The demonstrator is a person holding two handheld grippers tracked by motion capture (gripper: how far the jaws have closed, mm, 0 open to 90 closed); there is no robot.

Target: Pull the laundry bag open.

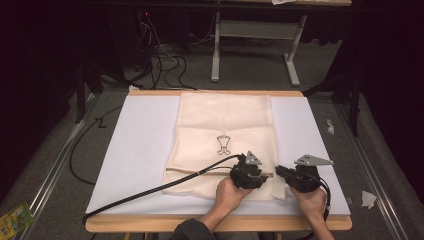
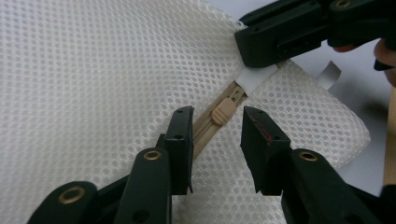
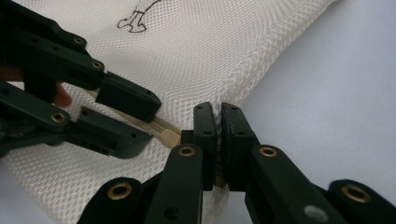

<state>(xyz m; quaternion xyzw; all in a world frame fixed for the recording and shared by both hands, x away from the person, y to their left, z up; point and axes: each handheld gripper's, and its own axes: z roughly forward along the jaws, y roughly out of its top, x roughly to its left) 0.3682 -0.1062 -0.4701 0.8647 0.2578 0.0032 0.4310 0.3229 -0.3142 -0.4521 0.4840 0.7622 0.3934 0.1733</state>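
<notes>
I see a cream mesh bag lying flat in the middle of the white tabletop. A small dark drawing sits on the bag near its middle. A tan zipper runs across the bag's near end, low in the high view.

My left claw is low and a bit right of center in that view, right over the zipper. In the left gripper view, the claw is about half open. The tan zipper pull sits in the gap between the two jaws, just beside them. I do not see the jaws press on it. The jaws hold nothing.

My right claw is just to the right of the left one, at the bag's lower right corner. In the right gripper view, this claw is closed tight on the bag's edge. The zipper end lies just to its left.
</notes>
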